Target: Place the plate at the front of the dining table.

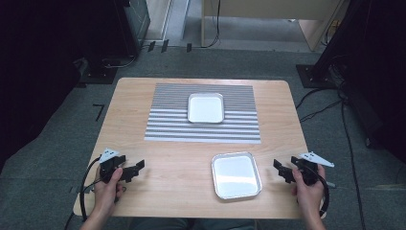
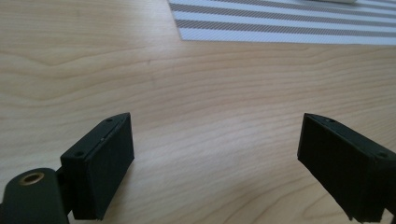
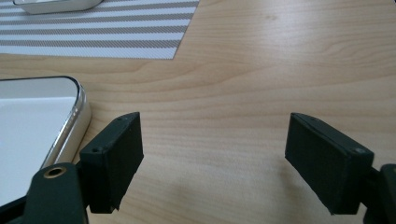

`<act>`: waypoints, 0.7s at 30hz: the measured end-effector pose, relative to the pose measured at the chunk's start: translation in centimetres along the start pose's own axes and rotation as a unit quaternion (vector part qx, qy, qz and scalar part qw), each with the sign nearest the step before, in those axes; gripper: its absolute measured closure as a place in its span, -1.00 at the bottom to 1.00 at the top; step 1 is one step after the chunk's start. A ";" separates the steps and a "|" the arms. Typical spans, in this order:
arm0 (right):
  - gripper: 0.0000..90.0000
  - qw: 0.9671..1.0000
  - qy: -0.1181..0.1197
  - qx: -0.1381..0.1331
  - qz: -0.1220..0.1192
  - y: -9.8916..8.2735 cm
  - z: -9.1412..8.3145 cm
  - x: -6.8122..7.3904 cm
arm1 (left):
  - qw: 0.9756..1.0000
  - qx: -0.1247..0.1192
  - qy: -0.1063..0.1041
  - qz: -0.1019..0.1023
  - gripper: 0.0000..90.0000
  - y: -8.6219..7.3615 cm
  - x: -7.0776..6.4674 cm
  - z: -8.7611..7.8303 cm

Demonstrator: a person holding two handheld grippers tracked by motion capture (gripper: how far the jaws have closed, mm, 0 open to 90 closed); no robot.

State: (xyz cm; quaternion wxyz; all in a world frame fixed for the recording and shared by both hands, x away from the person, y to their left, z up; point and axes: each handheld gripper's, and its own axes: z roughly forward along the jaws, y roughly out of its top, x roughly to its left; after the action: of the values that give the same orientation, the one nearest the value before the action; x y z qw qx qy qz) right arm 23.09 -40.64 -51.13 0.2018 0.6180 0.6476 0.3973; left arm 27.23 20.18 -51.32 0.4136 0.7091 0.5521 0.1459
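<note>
A wooden table (image 1: 158, 158) carries a grey-and-white striped placemat (image 1: 167, 124). On the mat sits a small white square dish (image 1: 206, 108). Nearer the front stands a larger metal tray (image 1: 236, 175) with a white inside, empty. My left gripper (image 1: 139, 168) rests at the front left, held by a hand, its jaws wide open over bare wood (image 2: 215, 121). My right gripper (image 1: 280, 170) is at the front right, just right of the tray, open as well. In the right gripper view the tray's shiny rim (image 3: 77, 116) lies beside the left jaw, and the dish (image 3: 56, 4) shows at the top.
The mat's corner (image 2: 280, 28) lies ahead of the left gripper. Cables (image 1: 344, 124) trail over the grey carpet right of the table. A dark cabinet (image 1: 57, 38) stands at the back left and a pale wooden desk (image 1: 268, 19) behind.
</note>
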 end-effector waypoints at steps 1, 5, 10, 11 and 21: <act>-0.57 1.000 -0.001 0.000 0.001 -0.2 -0.1 -0.1 | 1.000 0.001 0.004 0.001 -0.76 -0.2 0.2 -0.2; -0.57 1.000 -0.003 0.004 0.006 -0.8 -0.5 -0.3 | 1.000 0.004 0.013 0.002 -0.77 -0.7 0.7 -1.0; -0.57 1.000 -0.006 0.003 0.006 -1.4 -1.0 -0.4 | 1.000 0.007 0.022 0.003 -0.77 -1.5 1.0 -1.9; -0.57 1.000 -0.007 0.004 0.005 -1.5 -1.1 -0.5 | 1.000 0.009 0.026 0.006 -0.77 -1.6 1.0 -2.0; -0.56 1.000 -0.017 0.008 0.006 -2.6 -1.6 -0.9 | 0.996 0.020 0.078 0.029 -0.78 -2.5 2.0 -3.6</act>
State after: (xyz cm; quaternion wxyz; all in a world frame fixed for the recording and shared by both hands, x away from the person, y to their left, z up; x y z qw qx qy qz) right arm 20.35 -41.74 -52.38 0.2060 0.6303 0.6432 0.3828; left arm 23.88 23.64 -51.53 0.3504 0.7195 0.5646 0.2019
